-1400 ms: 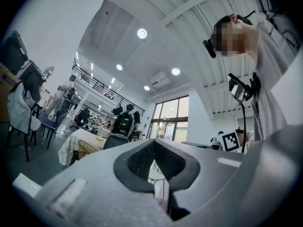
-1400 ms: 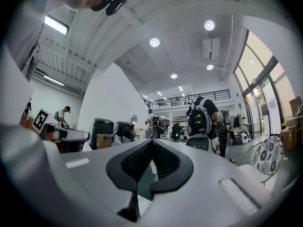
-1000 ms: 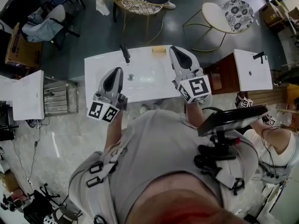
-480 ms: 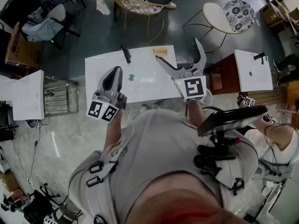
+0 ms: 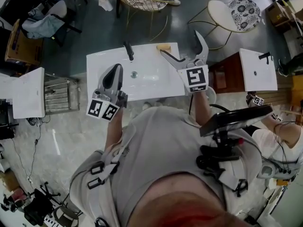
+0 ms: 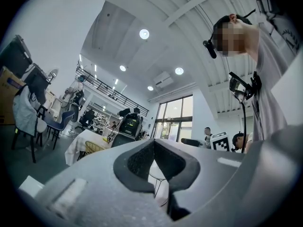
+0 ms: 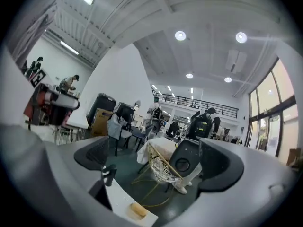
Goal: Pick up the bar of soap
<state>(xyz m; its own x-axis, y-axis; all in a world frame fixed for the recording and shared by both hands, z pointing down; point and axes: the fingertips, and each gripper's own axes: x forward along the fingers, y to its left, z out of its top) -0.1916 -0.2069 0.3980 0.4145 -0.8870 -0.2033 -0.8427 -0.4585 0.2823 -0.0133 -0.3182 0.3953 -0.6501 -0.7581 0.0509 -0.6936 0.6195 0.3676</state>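
Two right gripper (image 5: pixel 181 42) fingers (image 5: pixel 202 46), just opened and empty, level toward soap (image 5: pixel 164 47)

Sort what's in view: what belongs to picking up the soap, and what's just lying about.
Job: bar of soap on the washbasin far edge; right gripper, jaws just opened, nothing held.
Lying about: faucet, left gripper shut, wire chair, round stool, second basin.

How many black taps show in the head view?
2. The middle tap stands at the far edge of the middle sink top, left of the soap; the right tap on the right sink top. More may be hidden.
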